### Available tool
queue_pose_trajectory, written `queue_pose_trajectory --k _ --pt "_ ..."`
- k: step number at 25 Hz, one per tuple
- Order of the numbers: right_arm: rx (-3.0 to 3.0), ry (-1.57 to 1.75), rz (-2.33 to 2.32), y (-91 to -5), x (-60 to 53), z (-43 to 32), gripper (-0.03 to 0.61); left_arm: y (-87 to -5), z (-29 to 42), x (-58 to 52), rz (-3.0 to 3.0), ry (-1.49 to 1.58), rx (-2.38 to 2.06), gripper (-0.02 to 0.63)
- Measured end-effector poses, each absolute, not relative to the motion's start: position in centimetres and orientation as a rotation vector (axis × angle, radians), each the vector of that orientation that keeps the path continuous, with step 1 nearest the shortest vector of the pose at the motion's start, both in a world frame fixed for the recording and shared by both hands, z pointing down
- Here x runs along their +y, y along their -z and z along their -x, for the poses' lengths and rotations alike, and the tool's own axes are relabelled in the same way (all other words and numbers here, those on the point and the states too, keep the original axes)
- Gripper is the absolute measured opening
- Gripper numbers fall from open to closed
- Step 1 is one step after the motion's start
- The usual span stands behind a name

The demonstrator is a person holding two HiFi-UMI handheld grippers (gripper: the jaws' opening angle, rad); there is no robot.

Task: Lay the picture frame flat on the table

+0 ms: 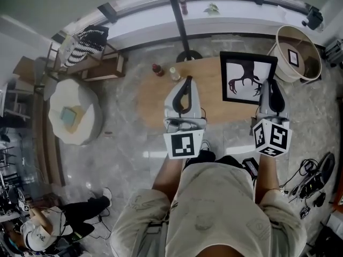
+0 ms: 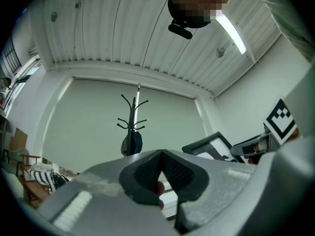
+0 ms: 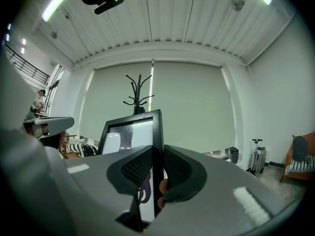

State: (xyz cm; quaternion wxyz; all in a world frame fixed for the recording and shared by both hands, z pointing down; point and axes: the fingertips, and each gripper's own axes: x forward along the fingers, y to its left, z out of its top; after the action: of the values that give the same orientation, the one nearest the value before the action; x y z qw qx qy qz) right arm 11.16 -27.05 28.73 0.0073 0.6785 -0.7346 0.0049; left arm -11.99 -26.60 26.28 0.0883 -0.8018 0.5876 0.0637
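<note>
Fingers [image 3: 138, 168] of our right gripper [image 3: 157, 156] are clamped on the right side rail of the picture frame [image 3: 129, 140], with that thin black rail pinched between the pads. Our left gripper [image 2: 161, 152] has its fingers [image 2: 147, 173] together with nothing between them. It hangs over the middle of the surface [image 1: 155, 98] and is not on the frame.

From the head view, the frame stands upright near the far right corner of the surface, print facing us.

Risks, as we judge them:
- We hold one rail only, so the frame could pivot in the pads or slip out as we tip it.
- If it tips fast, the glass could slap down.
- It sits close to the right edge, so it could end up overhanging once flat.
- Two small bottles [image 1: 165, 72] near the far edge are just beyond the left gripper, and a sweep could knock them.

Hard to make out:
- The frame's back and any stand are hidden.
- The right gripper's body cuts off the frame's lower part.
- We cannot tell whether the bottom rail touches the surface or is lifted.
</note>
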Motion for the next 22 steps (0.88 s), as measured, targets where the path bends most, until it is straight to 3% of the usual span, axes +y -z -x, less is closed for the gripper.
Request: queue_pose_trajectory --k 22 --pt "-2.354 -0.091 -2.042 -30.8 -42.2 -14.6 0.071 -26.3 8.2 -39.4 2.301 -0.2 1.775 0.005"
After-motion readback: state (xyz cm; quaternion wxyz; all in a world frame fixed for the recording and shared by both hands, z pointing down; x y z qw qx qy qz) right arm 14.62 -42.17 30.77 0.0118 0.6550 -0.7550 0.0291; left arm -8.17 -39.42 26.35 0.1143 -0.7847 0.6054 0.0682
